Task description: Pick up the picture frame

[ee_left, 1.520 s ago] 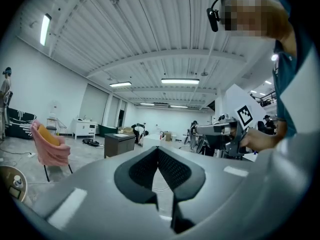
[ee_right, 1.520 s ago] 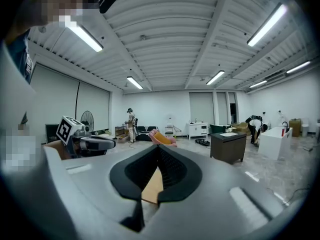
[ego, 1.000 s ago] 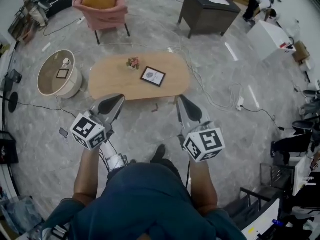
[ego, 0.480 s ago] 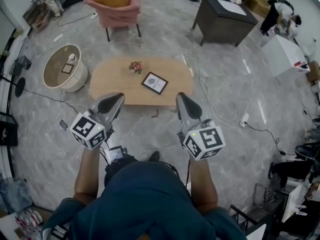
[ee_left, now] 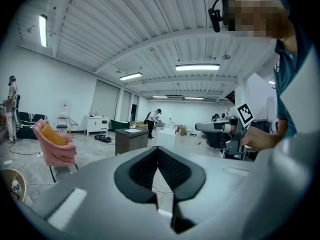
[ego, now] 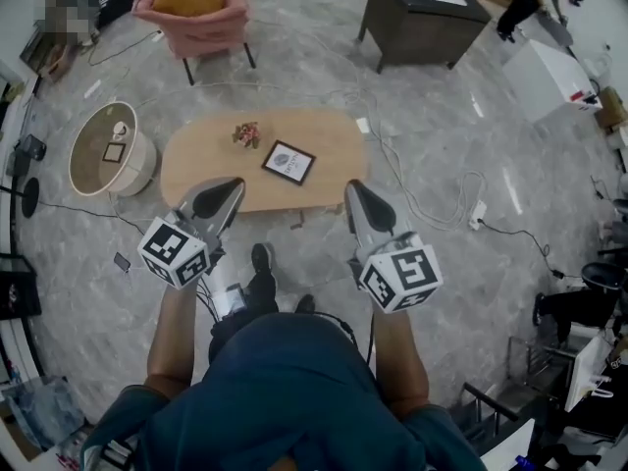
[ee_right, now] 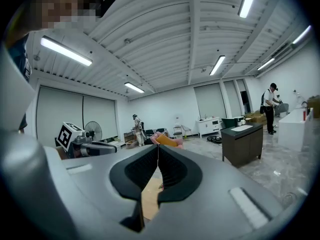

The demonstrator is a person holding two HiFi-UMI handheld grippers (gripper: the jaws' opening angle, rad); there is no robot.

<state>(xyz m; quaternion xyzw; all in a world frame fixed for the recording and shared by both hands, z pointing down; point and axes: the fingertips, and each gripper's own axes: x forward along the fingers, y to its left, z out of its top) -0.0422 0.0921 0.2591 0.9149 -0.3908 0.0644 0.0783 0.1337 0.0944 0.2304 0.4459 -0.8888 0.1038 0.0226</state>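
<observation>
The picture frame (ego: 287, 162), black-edged with a white mat, lies flat on the oval wooden table (ego: 196, 170), right of its middle. My left gripper (ego: 234, 185) hovers over the table's near edge, short of the frame and to its left, jaws shut and empty. My right gripper (ego: 353, 187) is held level beside it, off the table's near right corner, also shut on nothing. In the left gripper view the pads (ee_left: 172, 170) meet at the tip and the frame is hidden. The right gripper view shows pads (ee_right: 170, 171) touching and a strip of tabletop (ee_right: 149, 198) below.
A small flower arrangement (ego: 246, 133) stands on the table left of the frame. A round side table (ego: 98, 155) sits at the left, a pink armchair (ego: 191, 13) behind, a dark cabinet (ego: 422, 13) at back right. Cables (ego: 432, 199) trail on the floor. People stand far off.
The person has stepped forward: the table and frame have come closer to the grippers and shifted slightly left in the head view. Both grippers stay shut, side by side.
</observation>
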